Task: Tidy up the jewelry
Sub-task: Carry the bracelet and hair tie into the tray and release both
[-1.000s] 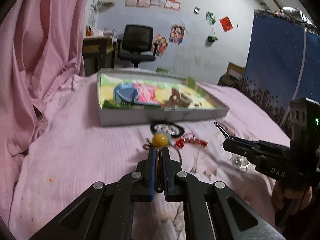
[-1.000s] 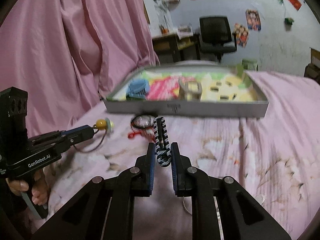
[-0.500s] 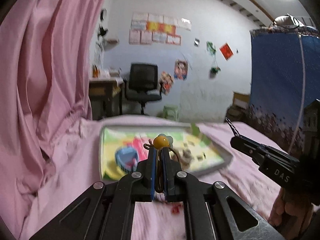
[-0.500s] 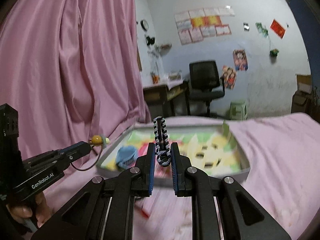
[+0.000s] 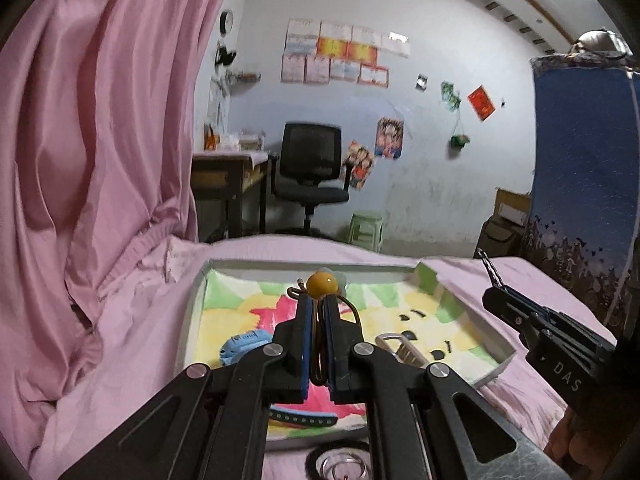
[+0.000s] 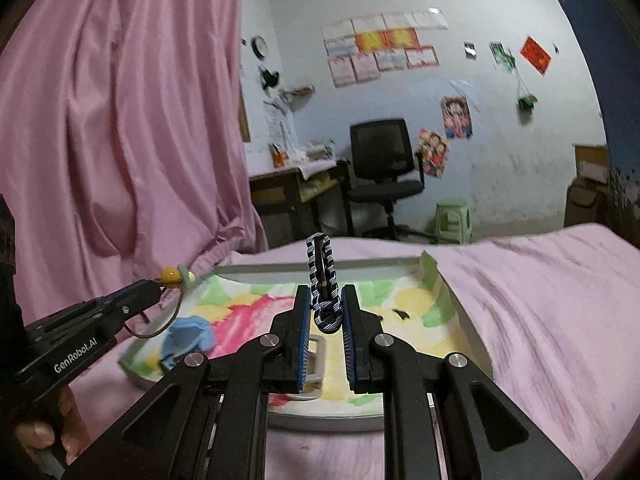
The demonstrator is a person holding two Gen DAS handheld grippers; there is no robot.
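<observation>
Both grippers are hovering over the shallow tray [image 5: 502, 354] sitting on the pink bed [image 6: 560, 300], each carrying a piece. The left gripper [image 5: 316, 300] is holding its jaws clamped on a brown cord with a yellow bead [image 5: 322, 282] sticking up past the tips. The right gripper [image 6: 325, 300] is pinching a striped blue-and-white band [image 6: 320, 264], jaws closed on its lower loop, the rest standing upright. A blue item [image 6: 188, 338] and a metal buckle [image 5: 400, 346] are lying in the tray. The step looks like carry-to-tray, placement not yet done. Next is probably lowering each piece onto bare tray floor, then opening the jaws. A clear ring [image 5: 344, 466] is waiting on the bed.
</observation>
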